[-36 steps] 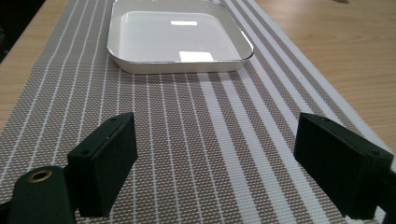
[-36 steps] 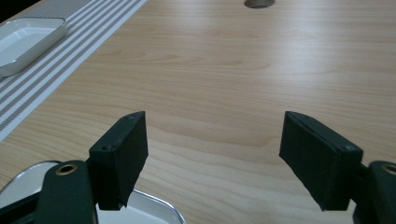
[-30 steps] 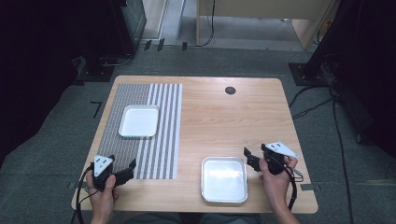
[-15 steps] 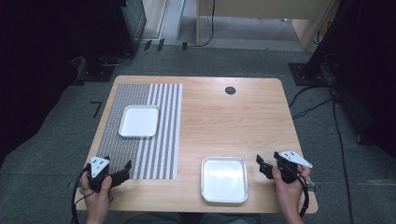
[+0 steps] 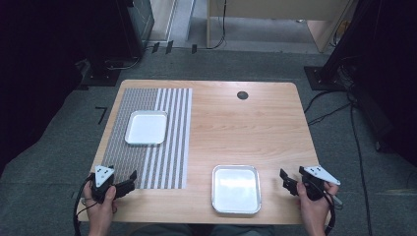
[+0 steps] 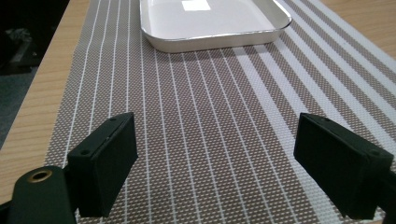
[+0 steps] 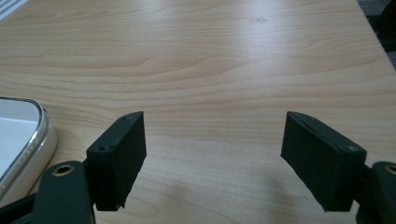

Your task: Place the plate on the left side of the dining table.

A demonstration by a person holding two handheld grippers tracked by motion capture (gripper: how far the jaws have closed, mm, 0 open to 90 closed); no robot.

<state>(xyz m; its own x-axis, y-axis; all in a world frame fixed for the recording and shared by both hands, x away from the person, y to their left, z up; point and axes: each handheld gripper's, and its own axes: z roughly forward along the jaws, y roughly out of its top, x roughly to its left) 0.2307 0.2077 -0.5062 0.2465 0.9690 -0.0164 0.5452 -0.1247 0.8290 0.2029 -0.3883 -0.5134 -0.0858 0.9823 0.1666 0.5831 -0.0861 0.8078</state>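
Table: a light wooden table [image 5: 236, 128] with rounded corners, seen from above in the high view; a small dark round cable port [image 5: 242, 95] sits near its far edge.
Placemat: a brown-and-white striped woven placemat [image 5: 167, 147] covers the left part of the table, reaching from near the far edge to near the front edge; the stripes widen toward its right side.
Far tray: a white rectangular tray [image 5: 146, 128] with rounded corners lies flat on the placemat, in its far half; in the left gripper view it [image 6: 212, 21] lies ahead of the jaws, well apart from them, and nothing lies in the part that shows.
Near tray: a second white tray with a metallic rim [image 5: 236, 189] lies flat on bare wood near the front edge, right of the placemat and not touching it; its rounded corner [image 7: 21, 140] shows at the left edge of the right gripper view.
Left gripper: the left gripper [image 5: 129, 180] is held in the person's left hand [image 5: 100, 209] at the front left corner, over the near edge of the placemat; its jaws stand wide apart with nothing between them, only mat below [image 6: 215, 168].
Right gripper: the right gripper [image 5: 286, 179] is held in the right hand [image 5: 312, 209] at the front right, just right of the near tray and apart from it; its jaws are spread wide over bare wood [image 7: 212, 154], gripping nothing.
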